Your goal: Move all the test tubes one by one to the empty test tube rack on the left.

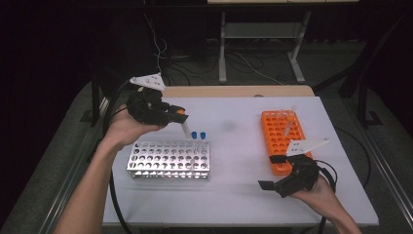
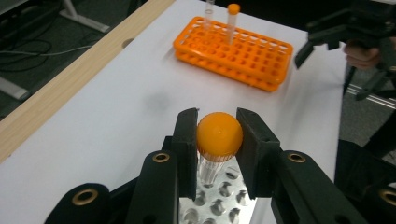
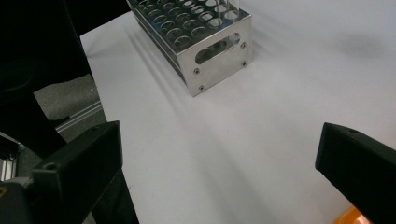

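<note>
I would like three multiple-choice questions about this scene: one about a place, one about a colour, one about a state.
1. Where is the tube held by the left claw?
A. Above the metal rack
B. In the orange rack
C. Lying on the table

2. What colour is the cap of the held tube?
A. Blue
B. Orange
C. White

3. What is the state of the right claw?
A. Shut on a tube
B. Open, holding nothing
C. Shut on the rack

Answers: 1 A, the metal rack lies under the tube; 2 B, the cap between the jaws is orange; 3 B, its jaws stand wide apart over the white table.
</note>
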Action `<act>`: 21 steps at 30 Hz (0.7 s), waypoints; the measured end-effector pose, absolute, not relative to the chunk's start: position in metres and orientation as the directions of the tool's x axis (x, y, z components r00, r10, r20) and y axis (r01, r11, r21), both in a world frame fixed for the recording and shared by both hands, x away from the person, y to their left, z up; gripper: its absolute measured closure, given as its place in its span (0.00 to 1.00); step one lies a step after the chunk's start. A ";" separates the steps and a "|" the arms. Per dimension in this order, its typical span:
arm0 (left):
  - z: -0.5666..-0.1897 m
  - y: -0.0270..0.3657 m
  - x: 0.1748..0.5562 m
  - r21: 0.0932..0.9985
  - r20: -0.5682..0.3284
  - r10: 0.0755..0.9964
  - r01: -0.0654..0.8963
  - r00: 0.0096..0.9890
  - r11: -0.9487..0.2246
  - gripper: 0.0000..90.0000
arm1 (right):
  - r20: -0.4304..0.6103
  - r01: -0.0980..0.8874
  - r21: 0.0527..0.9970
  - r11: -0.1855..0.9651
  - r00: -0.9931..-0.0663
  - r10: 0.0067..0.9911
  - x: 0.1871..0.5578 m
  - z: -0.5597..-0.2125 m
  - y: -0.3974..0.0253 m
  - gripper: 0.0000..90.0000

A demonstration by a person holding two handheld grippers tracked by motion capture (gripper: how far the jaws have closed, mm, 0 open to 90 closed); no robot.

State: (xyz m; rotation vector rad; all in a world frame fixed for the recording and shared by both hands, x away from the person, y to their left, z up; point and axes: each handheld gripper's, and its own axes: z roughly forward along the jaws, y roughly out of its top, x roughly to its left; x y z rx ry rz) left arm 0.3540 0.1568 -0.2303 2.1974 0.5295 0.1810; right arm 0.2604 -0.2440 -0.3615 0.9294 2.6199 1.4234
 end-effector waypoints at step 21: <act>-0.283 0.172 0.377 0.772 -0.123 0.480 0.388 0.869 -0.504 0.77 | 0.283 0.513 0.767 0.386 -0.810 0.513 0.254 -0.375 -0.256 0.00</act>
